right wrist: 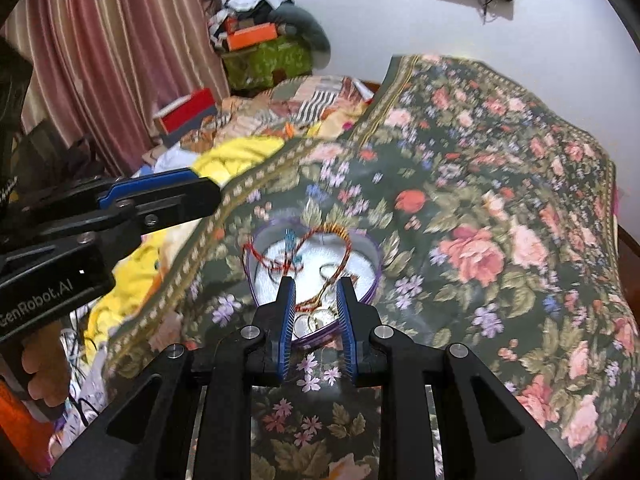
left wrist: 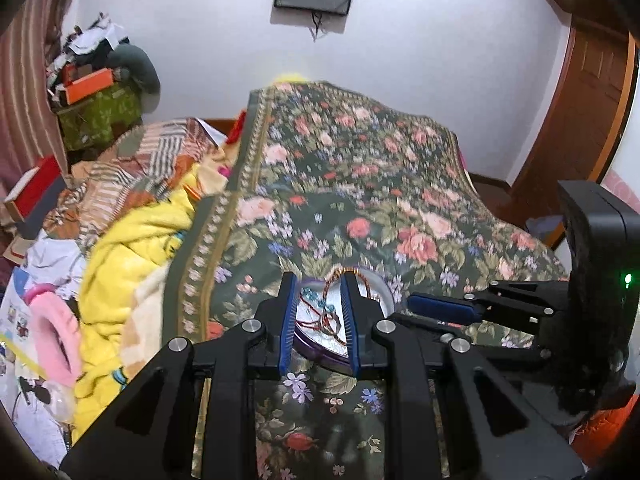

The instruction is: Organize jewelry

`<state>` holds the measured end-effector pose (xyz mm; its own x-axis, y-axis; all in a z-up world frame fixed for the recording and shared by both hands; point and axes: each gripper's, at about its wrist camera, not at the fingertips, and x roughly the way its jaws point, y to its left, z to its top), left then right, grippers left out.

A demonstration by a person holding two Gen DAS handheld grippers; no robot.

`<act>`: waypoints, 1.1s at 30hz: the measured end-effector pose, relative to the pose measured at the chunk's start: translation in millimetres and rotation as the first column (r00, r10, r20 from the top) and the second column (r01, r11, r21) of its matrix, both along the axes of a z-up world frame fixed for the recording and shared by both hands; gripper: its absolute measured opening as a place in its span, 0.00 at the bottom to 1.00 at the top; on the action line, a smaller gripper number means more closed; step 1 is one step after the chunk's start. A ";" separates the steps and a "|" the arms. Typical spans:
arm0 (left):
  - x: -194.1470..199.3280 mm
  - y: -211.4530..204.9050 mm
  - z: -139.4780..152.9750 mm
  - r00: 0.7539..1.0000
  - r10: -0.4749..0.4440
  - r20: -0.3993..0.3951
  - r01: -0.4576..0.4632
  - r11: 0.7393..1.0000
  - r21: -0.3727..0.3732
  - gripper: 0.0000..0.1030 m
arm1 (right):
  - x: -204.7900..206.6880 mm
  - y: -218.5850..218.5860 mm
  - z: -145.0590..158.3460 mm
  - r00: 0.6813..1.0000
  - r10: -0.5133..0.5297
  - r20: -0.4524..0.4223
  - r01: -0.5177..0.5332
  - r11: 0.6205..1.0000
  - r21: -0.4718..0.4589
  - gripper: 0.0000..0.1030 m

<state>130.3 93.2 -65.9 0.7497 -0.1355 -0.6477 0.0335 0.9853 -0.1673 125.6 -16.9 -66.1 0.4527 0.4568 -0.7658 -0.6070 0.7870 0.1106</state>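
In the left wrist view, the left hand-held gripper [left wrist: 318,320] hovers with its jaws parted a moderate way and nothing between them, just over the near side of a heart-shaped box [left wrist: 382,286] that sits on the floral bedspread [left wrist: 360,184] toward the near edge of the bed. Inside the box lie a red cord necklace [left wrist: 320,316] with small teal beads and a ring or two, tangled together. The right hand-held gripper [left wrist: 444,310] reaches in from the right, just beside the box rim; from this side I cannot tell how far it is parted. In the right wrist view, the right hand-held gripper [right wrist: 316,316] is likewise parted with nothing held, poised over the near point of the heart-shaped box [right wrist: 370,258], whose white lining shows under the red cord necklace [right wrist: 304,240] draped partly over the far rim, with metal rings [right wrist: 316,322] at the near tip. The left hand-held gripper [right wrist: 160,194] shows at the left, well above the bedspread. The step in hand looks like picking one piece out. It would go best by pinching the cord where it lies free of the rings and lifting slowly, while the other gripper steadies the light box on the soft bedding.
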 end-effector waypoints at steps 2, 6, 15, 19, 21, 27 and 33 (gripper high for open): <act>-7.9 0.3 11.5 1.000 0.011 0.027 -0.011 1.000 0.004 0.20 | -5.3 -6.1 15.5 0.999 -0.016 0.028 0.015 1.000 0.027 0.18; -32.3 -4.9 42.3 0.994 0.030 0.106 -0.032 0.999 0.021 0.20 | -24.9 -20.7 57.1 0.992 -0.054 0.115 0.043 0.995 0.093 0.18; -109.1 -28.2 117.6 0.943 0.072 0.324 -0.090 0.995 0.040 0.20 | -99.8 -54.1 147.9 0.913 -0.167 0.371 0.075 0.965 0.249 0.18; -150.1 -39.3 142.6 0.904 0.093 0.418 -0.121 0.992 0.040 0.26 | -130.0 -57.9 166.6 0.873 -0.190 0.448 0.067 0.959 0.276 0.18; -169.3 -43.8 151.8 0.882 0.108 0.458 -0.143 0.989 0.042 0.30 | -146.7 -60.4 174.7 0.853 -0.203 0.480 0.065 0.955 0.288 0.20; -211.3 -62.4 162.5 0.833 0.142 0.535 -0.231 0.968 0.102 0.50 | -179.3 -68.0 185.9 0.771 -0.280 0.572 0.104 0.942 0.320 0.63; -226.2 -65.6 162.1 0.809 0.184 0.558 -0.292 0.950 0.111 0.74 | -188.9 -67.8 186.2 0.729 -0.328 0.601 0.141 0.931 0.336 0.86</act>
<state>-96.0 27.6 96.2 0.9763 0.1730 -0.1297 -0.1757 0.9844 -0.0095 -63.3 -84.7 120.1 0.9075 0.3995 -0.1298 -0.4052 0.9140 -0.0203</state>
